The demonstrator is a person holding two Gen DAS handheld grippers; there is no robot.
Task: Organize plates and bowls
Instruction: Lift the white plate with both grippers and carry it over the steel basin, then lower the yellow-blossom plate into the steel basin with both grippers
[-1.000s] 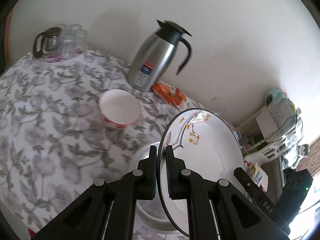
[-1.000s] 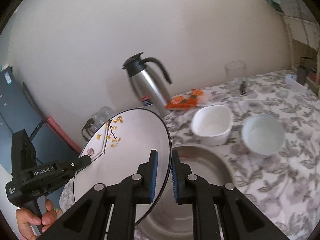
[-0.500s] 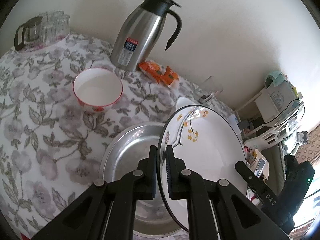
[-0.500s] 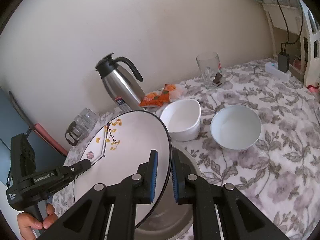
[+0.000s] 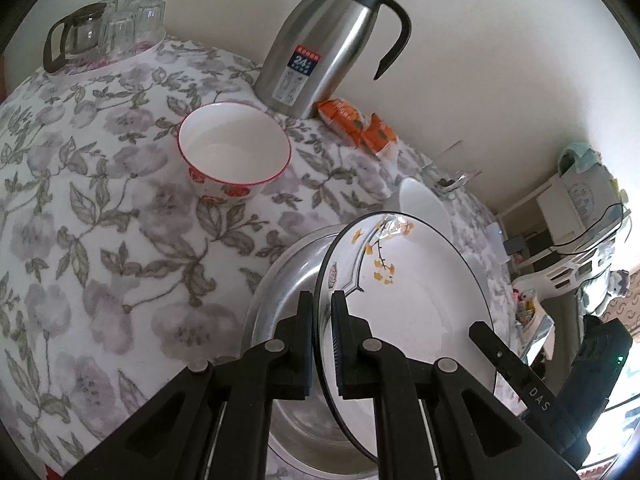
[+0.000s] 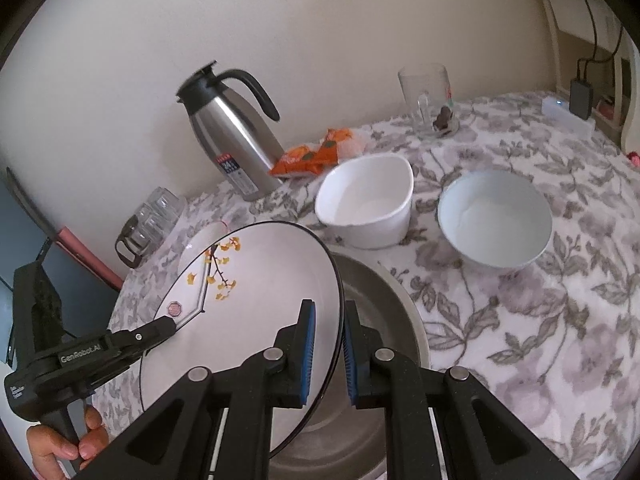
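The worktop [image 6: 560,320] with its flowery cloth fills most of both views. Low centre sits a big steel basin [image 5: 288,280], and the plate [image 6: 256,280] with yellow leaves is held tilted right above it, lower middle of the frame. The left hand-held gripper [image 5: 321,336] is clamped on one edge of the plate, and the right hand-held gripper [image 6: 329,344] has its blue pads on the opposite edge, so both are gripping it. The steel jug [image 5: 328,36] stands at the top by the wall. A red-rimmed bowl [image 5: 234,150] is in the upper left of the left view. A white bowl [image 6: 494,218] and a squarish white dish [image 6: 366,200] sit at the right in the right view. An orange snack pack [image 6: 312,156] lies beside the jug.
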